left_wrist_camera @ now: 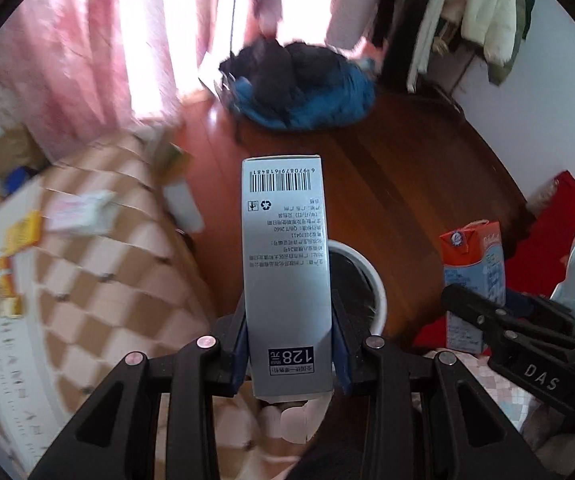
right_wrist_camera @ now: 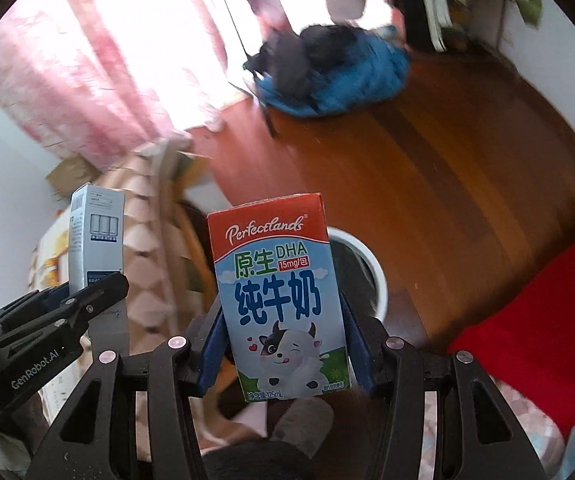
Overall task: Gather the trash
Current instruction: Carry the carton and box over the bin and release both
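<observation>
My left gripper [left_wrist_camera: 290, 344] is shut on a tall grey cardboard box [left_wrist_camera: 285, 264] with a barcode and a "128" price label, held upright. My right gripper [right_wrist_camera: 285, 344] is shut on a small milk carton [right_wrist_camera: 279, 292] with a red top and a cartoon cow. Each view catches the other hand's load: the milk carton [left_wrist_camera: 473, 276] at the right of the left wrist view, the grey box [right_wrist_camera: 97, 240] at the left of the right wrist view. Below and just behind both items stands a white round bin [left_wrist_camera: 371, 280] [right_wrist_camera: 371, 276] with a dark liner on the wooden floor.
A table with a checked cloth [left_wrist_camera: 99, 280] at the left carries wrappers and yellow packets [left_wrist_camera: 23, 232]. A blue and black heap of clothing [left_wrist_camera: 299, 88] lies on the wooden floor [left_wrist_camera: 407, 184] by pink curtains. Red fabric [right_wrist_camera: 527, 320] is at the right. Slippered feet [left_wrist_camera: 287, 416] show below.
</observation>
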